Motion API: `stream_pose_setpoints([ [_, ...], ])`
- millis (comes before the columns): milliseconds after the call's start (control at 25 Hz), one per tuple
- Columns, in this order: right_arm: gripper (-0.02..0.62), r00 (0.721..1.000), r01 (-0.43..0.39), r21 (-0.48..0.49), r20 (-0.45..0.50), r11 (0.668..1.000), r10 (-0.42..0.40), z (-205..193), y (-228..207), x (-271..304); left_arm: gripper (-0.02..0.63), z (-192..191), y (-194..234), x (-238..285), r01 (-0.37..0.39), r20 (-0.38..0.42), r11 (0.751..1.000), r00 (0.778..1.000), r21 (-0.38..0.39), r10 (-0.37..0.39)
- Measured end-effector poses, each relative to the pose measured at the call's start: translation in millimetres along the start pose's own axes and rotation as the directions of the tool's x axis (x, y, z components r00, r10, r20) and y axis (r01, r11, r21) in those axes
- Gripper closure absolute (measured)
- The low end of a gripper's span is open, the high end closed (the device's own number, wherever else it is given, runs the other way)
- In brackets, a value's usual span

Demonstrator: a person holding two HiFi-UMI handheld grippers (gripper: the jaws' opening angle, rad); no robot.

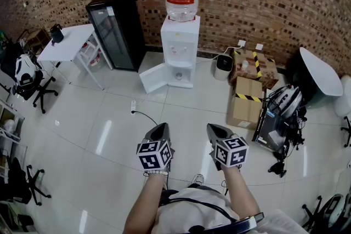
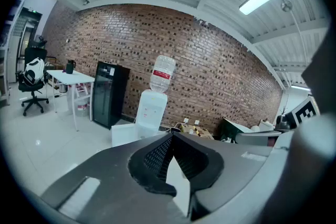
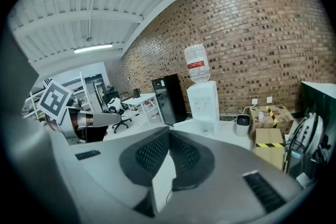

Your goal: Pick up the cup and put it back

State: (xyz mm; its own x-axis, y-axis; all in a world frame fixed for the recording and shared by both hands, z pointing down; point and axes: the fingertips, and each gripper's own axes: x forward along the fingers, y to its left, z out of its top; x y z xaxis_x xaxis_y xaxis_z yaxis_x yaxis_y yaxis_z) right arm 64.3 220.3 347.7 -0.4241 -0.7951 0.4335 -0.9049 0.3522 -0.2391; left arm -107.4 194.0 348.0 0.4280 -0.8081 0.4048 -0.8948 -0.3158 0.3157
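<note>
Both forearms extend forward side by side, the left gripper (image 1: pixel 160 127) and right gripper (image 1: pixel 213 127) tilted slightly downward, their ribbed black jaws pressed together on nothing. Well ahead stands a boxy white water dispenser (image 1: pixel 180 46), with the small cup (image 1: pixel 178 75) in its lower recess.

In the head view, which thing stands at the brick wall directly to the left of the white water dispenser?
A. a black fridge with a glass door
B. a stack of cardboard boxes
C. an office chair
A: the black fridge with its glass door stands right beside the water dispenser, on its left in the picture, while the cardboard boxes lie to its right.
</note>
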Motion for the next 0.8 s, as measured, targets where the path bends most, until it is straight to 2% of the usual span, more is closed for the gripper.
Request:
stream_pose_setpoints([
  [360, 0.583, 0.999, -0.05, -0.004, -0.007, 0.999, 0.05, 1.8, -49.1, -3.8, 0.604, -10.4, -37.2, 35.4, -0.037, -0.004, 0.999, 0.999, -0.018, 0.037],
  [520, 0.583, 0.995, -0.099, 0.023, 0.007, 0.995, 0.099, 2.5, -56.3, 0.4, 0.604, -20.5, -43.3, 41.6, -0.061, -0.02, 0.997, 0.998, -0.041, 0.06],
  [800, 0.583, 0.992, -0.125, 0.041, 0.001, 0.991, 0.125, 2.8, -60.8, 19.6, 0.604, -21.8, -37.6, 55.8, -0.076, -0.039, 0.996, 0.996, -0.05, 0.074],
])
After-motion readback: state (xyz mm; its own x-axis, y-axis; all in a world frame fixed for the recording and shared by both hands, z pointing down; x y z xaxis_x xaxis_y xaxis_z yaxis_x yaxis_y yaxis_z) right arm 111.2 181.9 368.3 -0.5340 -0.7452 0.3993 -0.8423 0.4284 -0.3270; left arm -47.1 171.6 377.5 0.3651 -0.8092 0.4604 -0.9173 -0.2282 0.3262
